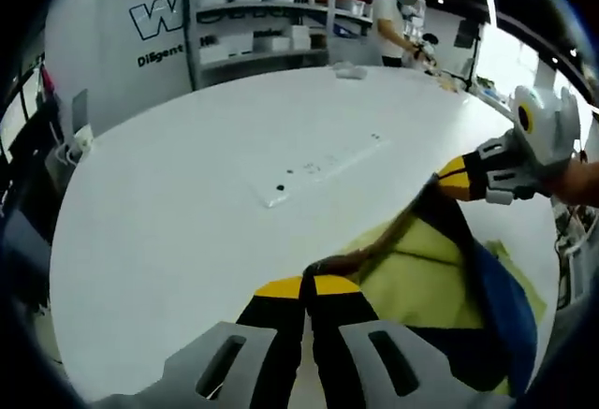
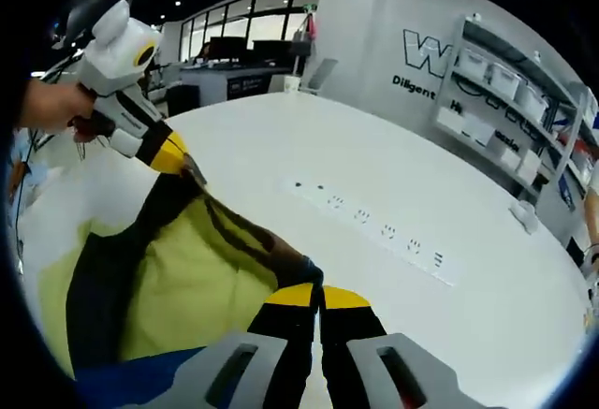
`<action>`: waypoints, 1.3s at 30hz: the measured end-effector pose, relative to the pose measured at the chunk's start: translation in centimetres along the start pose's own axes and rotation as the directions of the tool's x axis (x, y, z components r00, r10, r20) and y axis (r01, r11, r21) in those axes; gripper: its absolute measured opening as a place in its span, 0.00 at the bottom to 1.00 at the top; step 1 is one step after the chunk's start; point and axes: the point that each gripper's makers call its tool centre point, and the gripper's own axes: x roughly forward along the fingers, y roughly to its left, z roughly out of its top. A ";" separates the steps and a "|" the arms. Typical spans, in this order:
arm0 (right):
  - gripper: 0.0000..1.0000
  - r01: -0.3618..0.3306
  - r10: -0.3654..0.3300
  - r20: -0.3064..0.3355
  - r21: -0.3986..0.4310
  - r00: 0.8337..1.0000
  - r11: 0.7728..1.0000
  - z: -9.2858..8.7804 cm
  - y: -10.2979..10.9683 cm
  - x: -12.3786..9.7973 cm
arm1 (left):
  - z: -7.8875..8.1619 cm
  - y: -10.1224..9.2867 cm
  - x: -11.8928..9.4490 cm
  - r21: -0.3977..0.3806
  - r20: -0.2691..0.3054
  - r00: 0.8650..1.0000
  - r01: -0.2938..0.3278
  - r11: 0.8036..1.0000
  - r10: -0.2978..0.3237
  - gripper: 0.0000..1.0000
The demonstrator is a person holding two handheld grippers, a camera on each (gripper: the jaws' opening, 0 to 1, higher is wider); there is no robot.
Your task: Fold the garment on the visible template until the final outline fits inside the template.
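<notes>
A garment [image 1: 421, 278] with a yellow-green panel, a dark edge band and a blue part lies at the near side of the white table [image 1: 187, 194]. Its dark edge is lifted and stretched between both grippers. My left gripper [image 1: 314, 285] is shut on one end of that edge, and my right gripper [image 1: 447, 177] pinches the other end. In the right gripper view, the right gripper [image 2: 320, 295] is shut on the dark edge of the garment [image 2: 187, 278], and the left gripper [image 2: 182, 163] holds the far end. A pale yellow-green template [image 2: 51, 287] peeks out beneath, as does the template [image 1: 515, 264].
A flush power strip [image 1: 323, 166] runs across the table's middle, the same power strip [image 2: 384, 231]. A small white object [image 1: 351, 72] sits at the far edge. Shelves [image 1: 262, 16] with bins and a person [image 1: 388, 25] stand beyond. A hand [image 2: 47, 105] holds the left gripper.
</notes>
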 end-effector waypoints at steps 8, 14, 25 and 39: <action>0.00 0.006 -0.008 -0.056 -0.029 0.998 1.000 -1.0 0.1 1.7 | -1.4 0.8 1.6 -0.033 -0.034 0.999 -0.018 0.999 0.016 0.05; 0.00 0.013 -0.015 -0.087 -0.022 0.996 1.000 -1.8 0.2 2.5 | -1.9 1.2 2.5 -0.053 -0.044 0.999 -0.021 0.998 0.019 0.05; 0.10 0.040 -0.037 -0.094 0.022 0.995 0.999 -2.0 -0.1 3.3 | -2.0 2.4 3.0 -0.016 -0.030 0.997 -0.068 0.998 0.068 0.17; 0.28 0.053 -0.049 -0.042 0.076 0.998 0.996 -1.9 -0.9 0.6 | -2.0 2.3 0.6 -0.026 -0.002 0.998 -0.066 0.997 0.066 0.22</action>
